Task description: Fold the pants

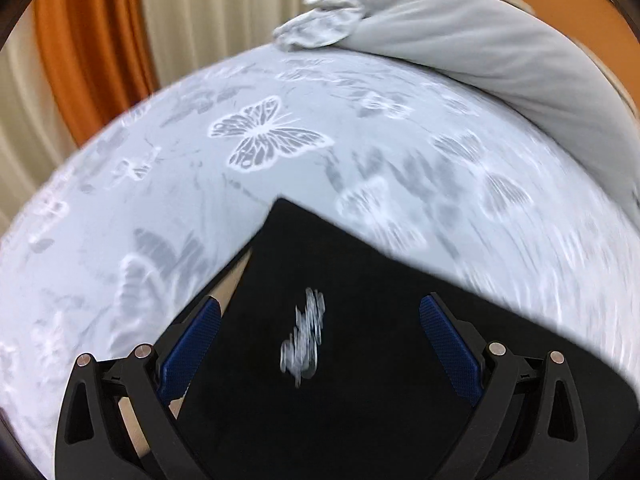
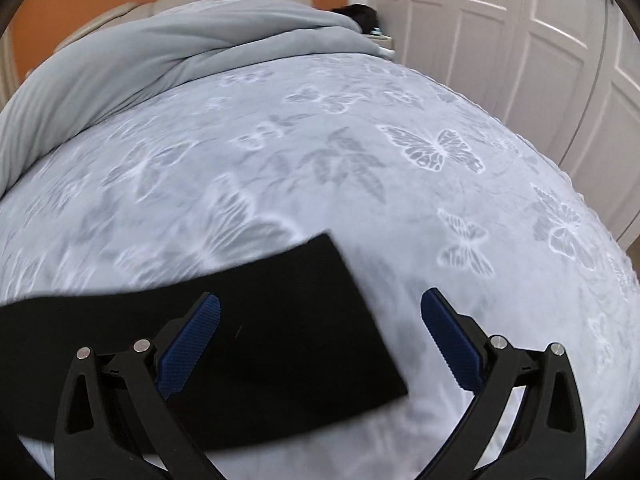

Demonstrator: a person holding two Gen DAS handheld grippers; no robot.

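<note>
Left gripper (image 1: 320,336) seen from its own wrist camera, black arms angled inward from the lower corners, blue-padded fingers (image 1: 191,350) spread wide apart, nothing clamped between them; right gripper (image 2: 320,332) posed alike, blue pads (image 2: 452,344) well separated, jaws empty.

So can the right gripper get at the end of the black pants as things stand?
Probably yes: the right gripper is open, and the black pants lie flat on the bedspread, their end between its fingers with nothing over it.
</note>
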